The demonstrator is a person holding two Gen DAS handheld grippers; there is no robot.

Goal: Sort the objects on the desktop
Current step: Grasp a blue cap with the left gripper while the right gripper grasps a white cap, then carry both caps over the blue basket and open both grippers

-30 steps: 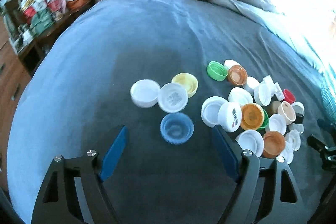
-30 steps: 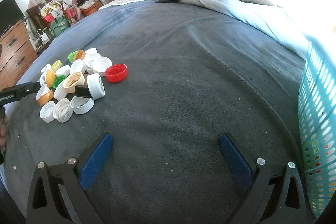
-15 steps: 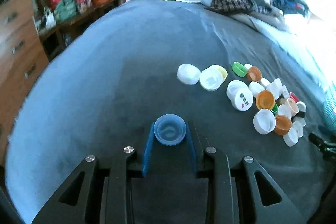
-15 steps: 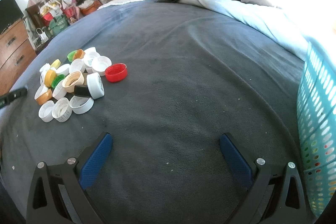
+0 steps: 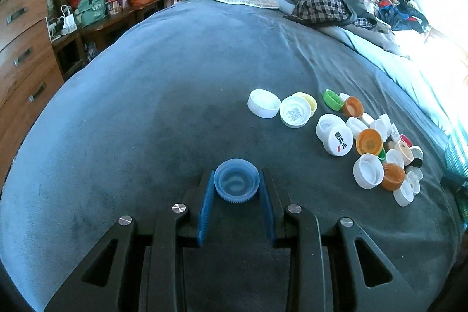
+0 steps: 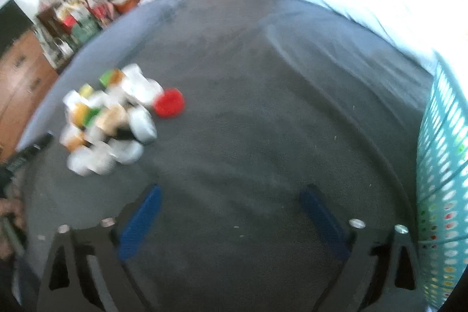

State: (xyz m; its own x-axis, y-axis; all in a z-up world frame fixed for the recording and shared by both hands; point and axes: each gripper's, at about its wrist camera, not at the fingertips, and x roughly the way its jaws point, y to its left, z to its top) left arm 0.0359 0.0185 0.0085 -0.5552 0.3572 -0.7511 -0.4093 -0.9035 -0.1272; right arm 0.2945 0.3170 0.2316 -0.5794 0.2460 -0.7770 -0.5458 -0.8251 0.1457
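Blue cap, open side up, pinched between my left gripper pads, just above the grey blanket. Pile of mixed caps lies to its right. My right gripper has just been closing a little, jaws spread, nothing between them; teal basket on its right.

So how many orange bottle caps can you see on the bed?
3, all in the cap pile: one far, beside the green cap; one mid-pile; one near, by a white cap. Others may be buried.
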